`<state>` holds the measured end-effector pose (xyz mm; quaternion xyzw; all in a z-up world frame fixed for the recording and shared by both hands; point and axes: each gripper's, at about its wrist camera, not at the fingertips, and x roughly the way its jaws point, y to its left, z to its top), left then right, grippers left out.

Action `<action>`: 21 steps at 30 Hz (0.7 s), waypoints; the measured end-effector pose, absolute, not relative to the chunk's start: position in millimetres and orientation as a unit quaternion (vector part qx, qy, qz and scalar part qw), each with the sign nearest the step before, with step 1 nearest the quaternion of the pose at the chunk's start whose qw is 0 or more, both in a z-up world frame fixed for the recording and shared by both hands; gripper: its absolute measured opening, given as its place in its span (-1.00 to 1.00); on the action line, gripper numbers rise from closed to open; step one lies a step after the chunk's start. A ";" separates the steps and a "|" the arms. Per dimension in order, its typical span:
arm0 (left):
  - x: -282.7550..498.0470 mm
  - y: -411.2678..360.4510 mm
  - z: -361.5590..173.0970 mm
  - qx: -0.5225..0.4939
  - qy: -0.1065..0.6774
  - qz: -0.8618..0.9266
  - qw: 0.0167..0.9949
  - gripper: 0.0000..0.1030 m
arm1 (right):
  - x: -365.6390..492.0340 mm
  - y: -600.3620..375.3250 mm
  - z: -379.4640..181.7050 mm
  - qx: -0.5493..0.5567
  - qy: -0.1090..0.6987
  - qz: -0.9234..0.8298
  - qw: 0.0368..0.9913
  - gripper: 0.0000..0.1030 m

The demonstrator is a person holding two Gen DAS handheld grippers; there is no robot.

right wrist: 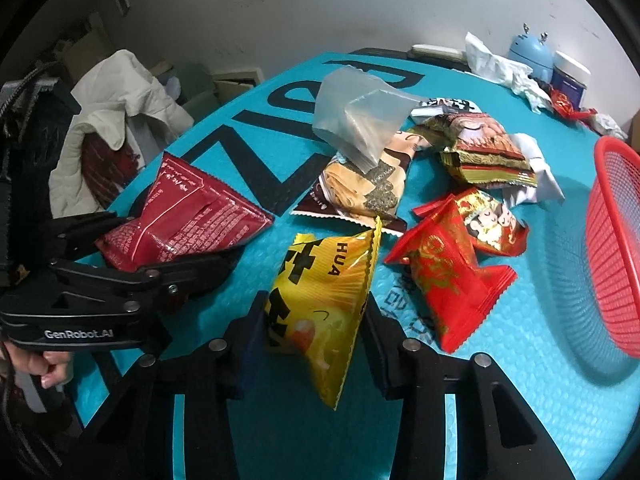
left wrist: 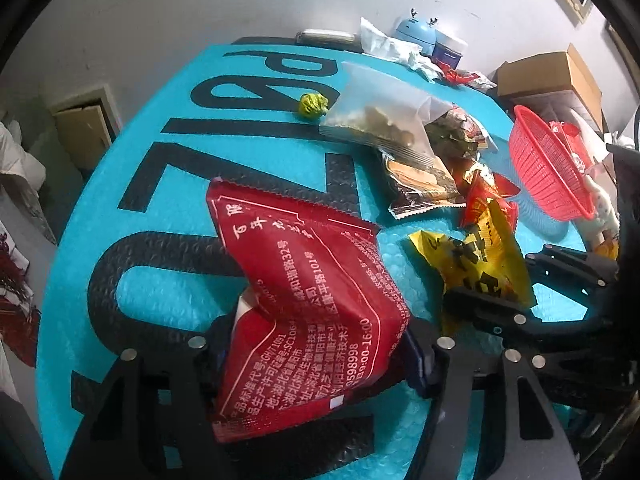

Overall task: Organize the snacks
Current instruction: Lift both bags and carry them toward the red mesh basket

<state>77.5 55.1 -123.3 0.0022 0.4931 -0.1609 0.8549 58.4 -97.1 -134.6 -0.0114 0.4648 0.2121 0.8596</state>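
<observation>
My left gripper [left wrist: 316, 360] is shut on a dark red snack packet [left wrist: 308, 304], held above the teal mat [left wrist: 168, 280]; the packet also shows in the right wrist view [right wrist: 188, 220]. My right gripper [right wrist: 316, 340] is shut on a yellow snack packet [right wrist: 328, 304], seen in the left wrist view [left wrist: 476, 268] too. A red mesh basket [right wrist: 616, 248] stands at the right, also in the left wrist view [left wrist: 548, 164]. Loose snacks lie mid-mat: a bright red packet [right wrist: 448, 284], a brown packet [right wrist: 360, 192], a clear bag [right wrist: 360, 116].
A small yellow-green wrapped sweet [left wrist: 313, 105] lies on the mat. Crumpled white paper [right wrist: 504, 68], a blue gadget [right wrist: 532, 56] and a jar [right wrist: 568, 76] sit at the mat's far edge. A cardboard box [left wrist: 552, 76] is beyond the basket. White clothing [right wrist: 120, 120] lies left.
</observation>
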 end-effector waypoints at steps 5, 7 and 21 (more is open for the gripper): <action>70.0 53.9 -118.5 0.005 0.490 -0.162 0.856 0.14 | 51.6 -98.4 -130.4 -0.003 0.462 0.213 0.861 -0.18; 64.7 53.4 -114.6 0.003 0.487 -0.164 0.858 0.12 | 47.2 -98.6 -127.2 -0.002 0.458 0.216 0.862 -0.18; 28.5 37.0 -87.8 0.006 0.464 -0.185 0.866 0.12 | 7.3 -111.6 -104.3 0.013 0.431 0.222 0.875 -0.18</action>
